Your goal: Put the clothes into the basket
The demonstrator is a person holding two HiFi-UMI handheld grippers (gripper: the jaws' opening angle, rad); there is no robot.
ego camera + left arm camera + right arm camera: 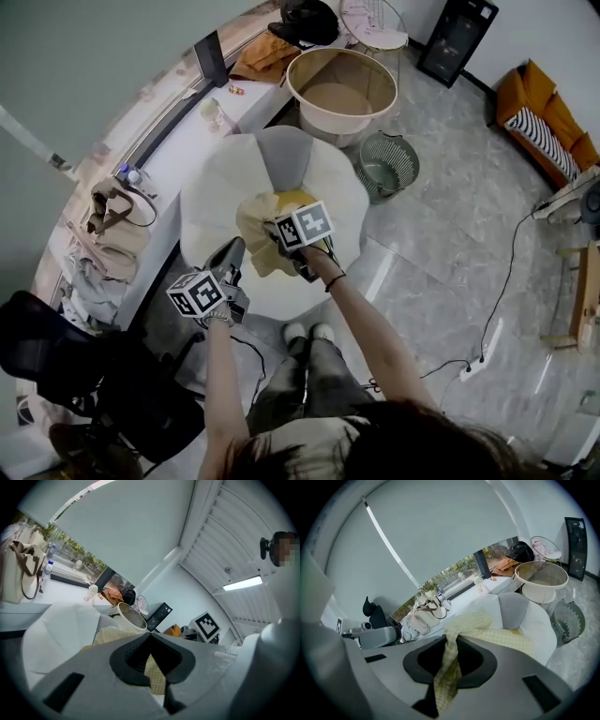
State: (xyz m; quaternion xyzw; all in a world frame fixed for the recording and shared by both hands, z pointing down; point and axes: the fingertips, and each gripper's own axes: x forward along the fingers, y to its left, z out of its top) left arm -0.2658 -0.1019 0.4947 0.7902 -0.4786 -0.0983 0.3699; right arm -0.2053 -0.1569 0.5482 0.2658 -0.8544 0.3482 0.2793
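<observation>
Clearly, both grippers were clenched on the same garment. The left gripper [151, 644] pinched 1 edge of the pale yellow checked cloth [259, 221]. The right gripper [450, 644] pinched another part, with a fold trailing down through its jaws. The cloth stretched between the 2 above the round white armchair [211, 202], its long axis running roughly left to right. Beyond the armchair, ahead and a little to the right, stood the large round cream basket [367, 127], well apart from the cloth. The right gripper looked the nearer, so the carry would likely go forward over the chair back, keeping clear of the green wire bin [389, 164] near the basket.
</observation>
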